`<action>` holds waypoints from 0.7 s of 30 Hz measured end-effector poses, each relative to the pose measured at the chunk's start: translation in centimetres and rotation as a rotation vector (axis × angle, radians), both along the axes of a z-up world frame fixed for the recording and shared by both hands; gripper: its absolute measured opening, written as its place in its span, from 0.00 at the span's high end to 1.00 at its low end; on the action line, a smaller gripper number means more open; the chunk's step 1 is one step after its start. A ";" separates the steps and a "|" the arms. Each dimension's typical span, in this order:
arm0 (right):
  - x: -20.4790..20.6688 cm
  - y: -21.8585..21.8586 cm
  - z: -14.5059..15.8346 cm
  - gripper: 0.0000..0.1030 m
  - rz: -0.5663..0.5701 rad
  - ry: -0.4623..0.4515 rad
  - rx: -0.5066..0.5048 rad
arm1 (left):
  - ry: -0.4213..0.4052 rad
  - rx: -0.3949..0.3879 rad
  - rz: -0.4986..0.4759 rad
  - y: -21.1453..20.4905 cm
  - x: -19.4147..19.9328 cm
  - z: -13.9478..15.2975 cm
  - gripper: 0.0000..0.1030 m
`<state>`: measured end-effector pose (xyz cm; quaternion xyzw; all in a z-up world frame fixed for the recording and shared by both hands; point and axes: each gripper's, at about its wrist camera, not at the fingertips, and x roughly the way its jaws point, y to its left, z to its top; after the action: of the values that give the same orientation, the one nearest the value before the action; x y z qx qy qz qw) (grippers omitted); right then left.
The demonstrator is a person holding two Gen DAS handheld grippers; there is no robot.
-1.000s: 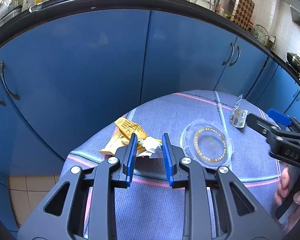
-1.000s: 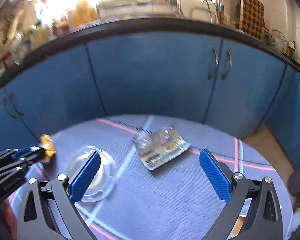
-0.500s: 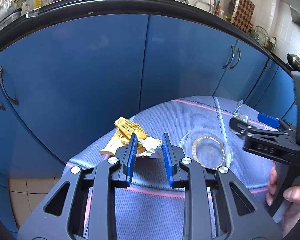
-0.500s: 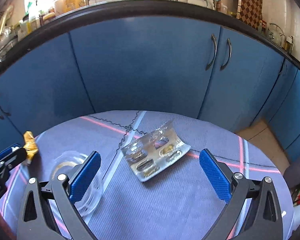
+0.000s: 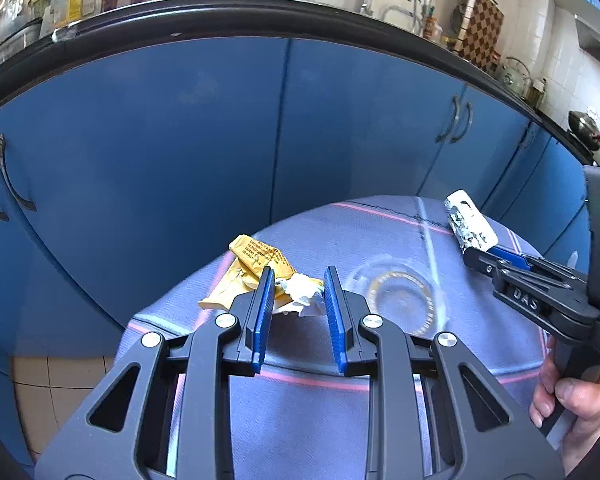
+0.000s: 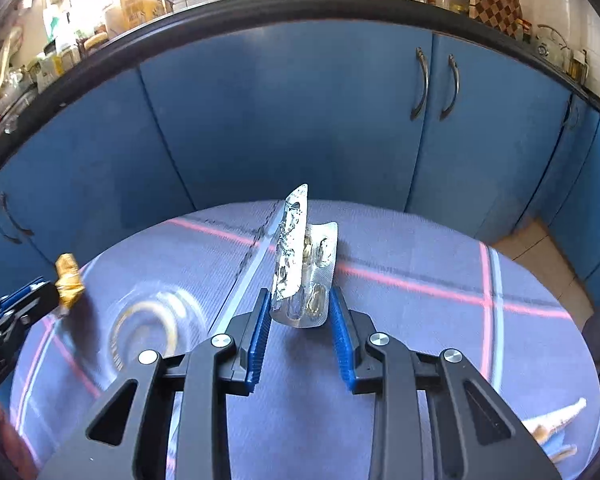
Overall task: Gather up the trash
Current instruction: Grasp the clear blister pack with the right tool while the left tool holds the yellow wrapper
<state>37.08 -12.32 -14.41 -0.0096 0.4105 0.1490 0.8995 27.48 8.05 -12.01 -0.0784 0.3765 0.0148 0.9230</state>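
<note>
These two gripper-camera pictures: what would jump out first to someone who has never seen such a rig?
Probably the silver blister pack, folded and standing up between the blue pads of the right gripper over the checked tablecloth. Next, the crumpled yellow wrapper pinched in the left gripper, with a clear round lid lying beside it and blue cabinets behind.

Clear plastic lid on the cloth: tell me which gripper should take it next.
Neither is free: the left gripper holds the yellow wrapper, the right gripper the blister pack. Once emptied, left; the lid lies beside it.
</note>
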 end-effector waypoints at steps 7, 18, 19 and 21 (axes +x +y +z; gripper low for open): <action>-5.2 -0.7 2.8 0.73 0.032 -0.035 -0.006 | -0.029 0.016 -0.051 -2.9 -1.6 2.4 0.75; -11.6 -3.8 8.4 0.73 0.035 -0.130 -0.021 | -0.098 0.053 -0.106 -7.3 -5.6 7.5 0.74; -12.5 -4.5 9.0 0.73 0.029 -0.143 -0.021 | -0.101 0.056 -0.111 -7.9 -5.8 7.8 0.74; -13.8 -5.7 9.8 0.73 0.019 -0.157 -0.018 | -0.109 0.063 -0.130 -9.2 -6.8 8.5 0.74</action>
<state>23.31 -18.01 -4.59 -0.0330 0.3398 0.1526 0.9274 20.70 -1.18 -3.48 -0.0252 0.3291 -0.0378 0.9432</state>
